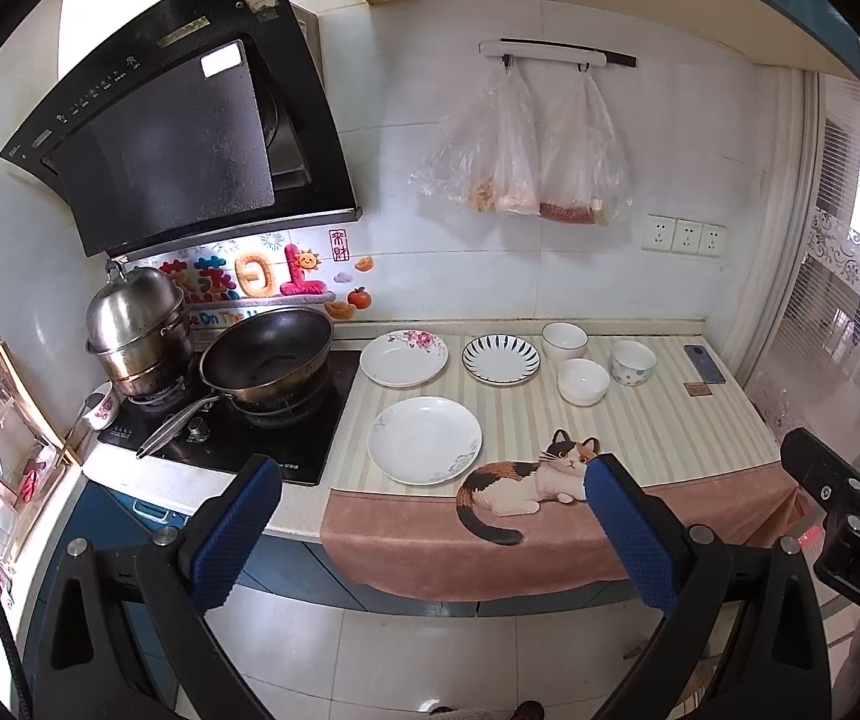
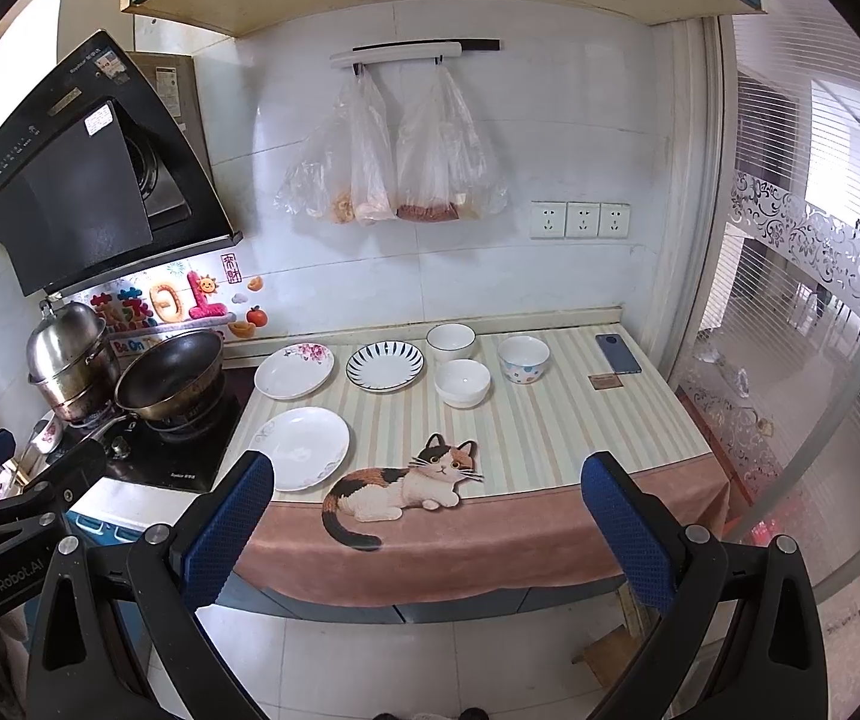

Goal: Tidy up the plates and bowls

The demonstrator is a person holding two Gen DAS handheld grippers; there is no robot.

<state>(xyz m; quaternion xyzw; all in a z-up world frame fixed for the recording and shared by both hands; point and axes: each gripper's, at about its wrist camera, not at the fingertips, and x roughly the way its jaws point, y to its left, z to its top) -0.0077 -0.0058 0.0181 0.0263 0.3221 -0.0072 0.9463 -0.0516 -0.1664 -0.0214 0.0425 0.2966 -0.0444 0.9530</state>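
**kitchen_noob:** So where's everything sitting? I count three plates and three bowls on the striped cat mat (image 2: 550,420).

**dishwrangler:** Yep. Nearest the counter edge is the plain white plate (image 1: 424,440), just left of the cat picture. Behind it, next to the stove (image 1: 249,420), is the floral plate (image 1: 404,357), and right of that the striped plate (image 1: 501,359). None of them touch each other.

**kitchen_noob:** And the bowls?

**dishwrangler:** All to the right of the striped plate. A blue-rimmed white bowl (image 2: 451,341) stands at the back, a plain white bowl (image 2: 462,382) sits just in front of it, very close, and a dotted bowl (image 2: 523,359) stands off to their right. All upright, nothing stacked. Further right, near the wall end of the mat, lies a phone (image 2: 618,353).

**kitchen_noob:** What about the grippers?

**dishwrangler:** Both hang out in front of the counter, over the floor, well back from the dishes. The left gripper (image 1: 430,510) has its jaws spread wide, nothing between them. Same with the right gripper (image 2: 426,510): wide apart, empty.

**kitchen_noob:** And the stove side?

**dishwrangler:** A black wok (image 1: 266,352) and a steel steamer pot (image 1: 135,324) sit on the burners.
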